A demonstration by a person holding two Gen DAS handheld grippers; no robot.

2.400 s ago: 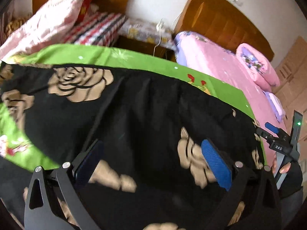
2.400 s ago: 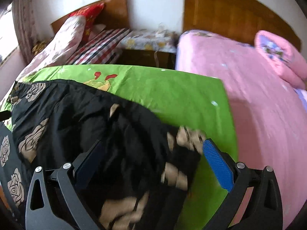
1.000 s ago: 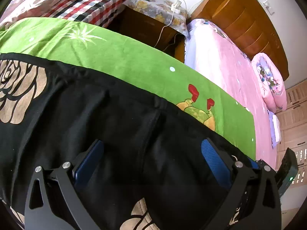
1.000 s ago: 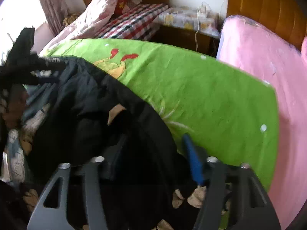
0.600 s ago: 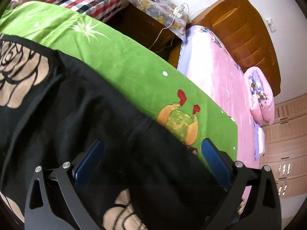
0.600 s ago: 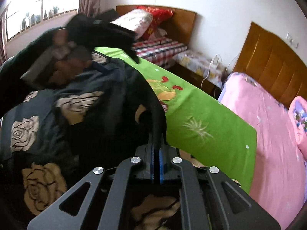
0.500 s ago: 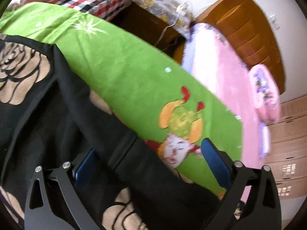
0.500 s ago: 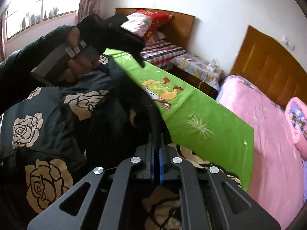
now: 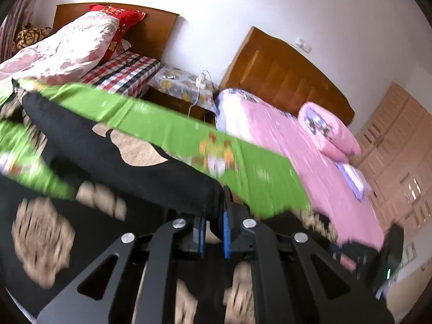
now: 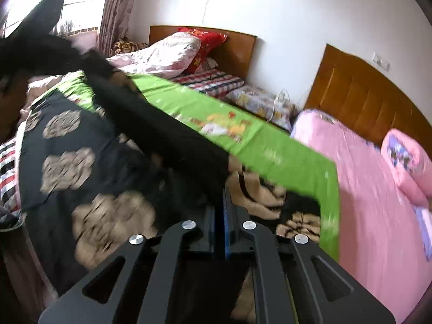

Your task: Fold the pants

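Observation:
The black pants (image 9: 108,148) with beige roses lie spread on a green sheet (image 9: 167,129) on the bed. My left gripper (image 9: 213,216) is closing its jaws, and a black edge of the pants is pinched between the blue pads and pulled up taut. In the right wrist view the pants (image 10: 81,162) fill the left half. My right gripper (image 10: 220,205) is shut on another part of the same black edge, which stretches up to the left over the green sheet (image 10: 283,156). Both views are blurred by motion.
A pink bed (image 9: 297,148) with a rolled pink quilt (image 9: 329,132) stands to the right. A nightstand (image 9: 183,86) with a cable sits between the beds. Pillows (image 9: 67,48) and a plaid blanket lie at the head. Wooden cabinets (image 9: 399,148) line the far right.
The left jaws went from wide open to pinched on the pants edge. Both grippers rose and pulled back, lifting the black edge off the green sheet.

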